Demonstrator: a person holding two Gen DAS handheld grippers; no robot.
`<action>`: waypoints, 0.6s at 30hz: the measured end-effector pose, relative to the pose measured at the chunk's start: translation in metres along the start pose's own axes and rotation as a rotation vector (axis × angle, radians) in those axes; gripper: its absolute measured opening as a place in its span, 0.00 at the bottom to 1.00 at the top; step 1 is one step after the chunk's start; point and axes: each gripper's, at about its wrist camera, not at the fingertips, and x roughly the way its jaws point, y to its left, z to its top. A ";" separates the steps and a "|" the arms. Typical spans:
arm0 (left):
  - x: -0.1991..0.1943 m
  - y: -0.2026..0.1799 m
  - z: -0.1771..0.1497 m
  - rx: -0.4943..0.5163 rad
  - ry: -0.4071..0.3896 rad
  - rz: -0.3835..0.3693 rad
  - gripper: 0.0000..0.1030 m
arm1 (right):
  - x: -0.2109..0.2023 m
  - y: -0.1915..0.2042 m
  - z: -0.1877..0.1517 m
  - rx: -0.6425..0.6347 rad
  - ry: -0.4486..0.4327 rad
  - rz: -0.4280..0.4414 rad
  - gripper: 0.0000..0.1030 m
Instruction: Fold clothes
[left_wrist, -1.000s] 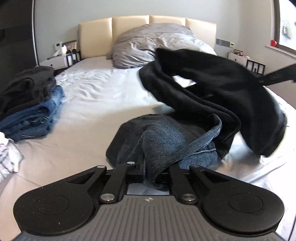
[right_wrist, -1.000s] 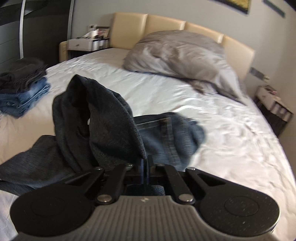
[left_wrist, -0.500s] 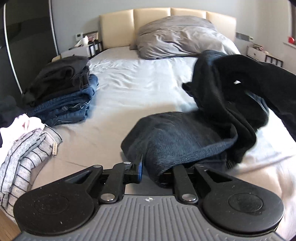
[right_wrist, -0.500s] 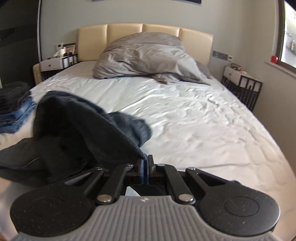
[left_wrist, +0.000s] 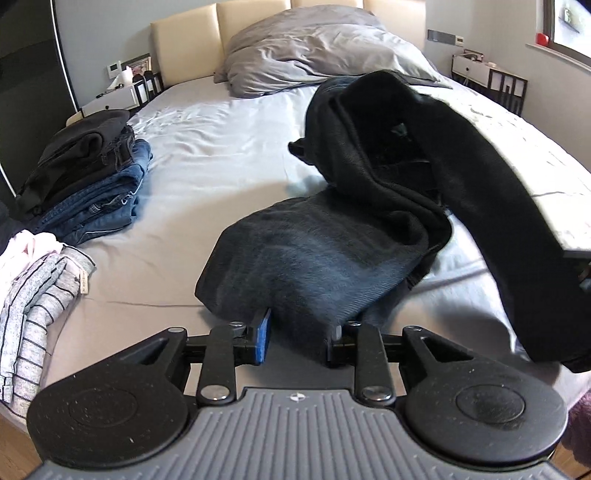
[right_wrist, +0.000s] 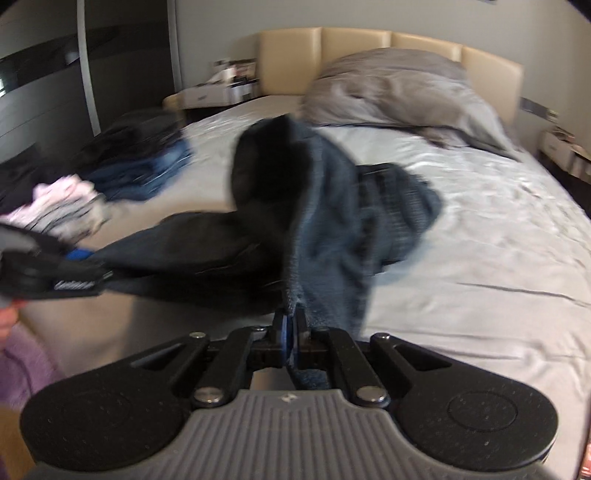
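Your right gripper (right_wrist: 290, 332) is pinching the dark jeans (left_wrist: 325, 258) hem; your left gripper (left_wrist: 299, 334) fingers are sitting spread around denim at six o'clock on the bed (left_wrist: 221, 155).

Left tool (left_wrist: 298, 334) spread wide apart; right tool (right_wrist: 290, 328) pinched closed.

2 grippers (left_wrist: 299, 332), 1 dk garment (left_wrist: 317, 266)

Soft daylight; right view motion-blurred
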 end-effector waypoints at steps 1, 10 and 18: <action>-0.003 0.001 -0.001 -0.005 -0.006 -0.013 0.39 | 0.002 0.006 -0.001 -0.017 0.006 0.018 0.03; -0.015 0.003 -0.006 -0.066 -0.047 -0.168 0.48 | 0.016 0.064 -0.013 -0.170 0.061 0.185 0.03; -0.007 -0.006 -0.003 -0.086 -0.037 -0.242 0.52 | 0.018 0.089 -0.030 -0.267 0.121 0.288 0.04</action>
